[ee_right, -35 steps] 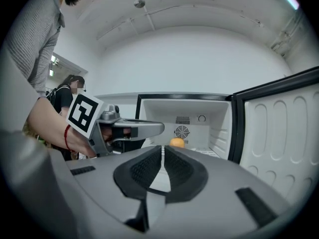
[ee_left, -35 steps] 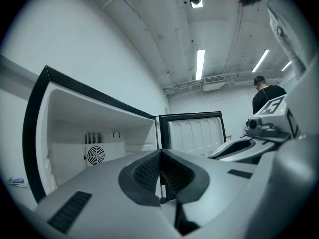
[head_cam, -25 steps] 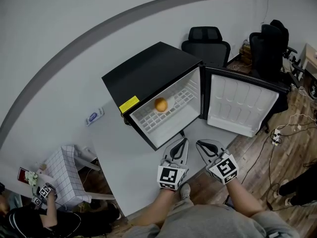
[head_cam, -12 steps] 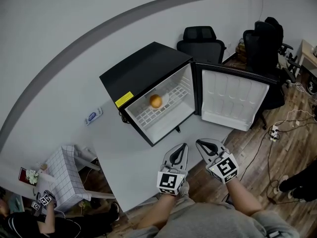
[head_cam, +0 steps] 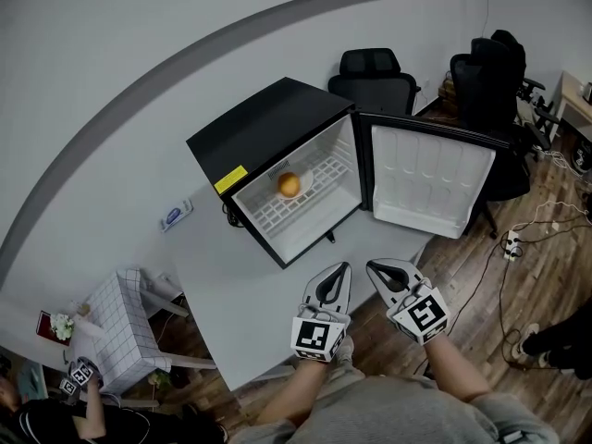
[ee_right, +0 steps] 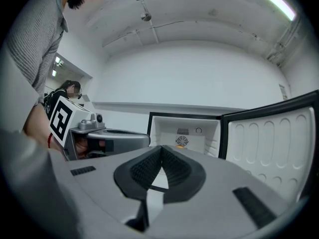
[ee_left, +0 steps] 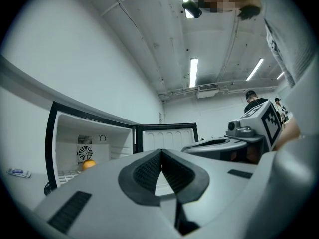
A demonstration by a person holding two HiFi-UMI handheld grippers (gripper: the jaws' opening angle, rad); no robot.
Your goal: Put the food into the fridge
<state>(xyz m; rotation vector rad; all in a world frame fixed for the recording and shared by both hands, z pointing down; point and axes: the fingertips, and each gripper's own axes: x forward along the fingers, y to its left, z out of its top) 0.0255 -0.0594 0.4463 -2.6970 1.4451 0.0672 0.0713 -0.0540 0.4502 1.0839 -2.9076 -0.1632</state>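
Note:
A small black fridge stands on a white table with its door swung wide to the right. An orange lies on the white wire shelf inside; it also shows as the orange in the left gripper view. My left gripper and right gripper hover side by side over the table's near edge, well short of the fridge. Both are shut with nothing between their pads. The left gripper and right gripper point toward the fridge opening.
Black office chairs stand behind the fridge, and another chair sits at the right. A checked white box stands on the floor at the left. A person with marker cubes crouches bottom left. Cables and a power strip lie on the wooden floor.
Both grippers have stayed low near the table's edge, shut. The view has shifted slightly, so the fridge sits a little further left and away. The orange has not moved on its shelf.

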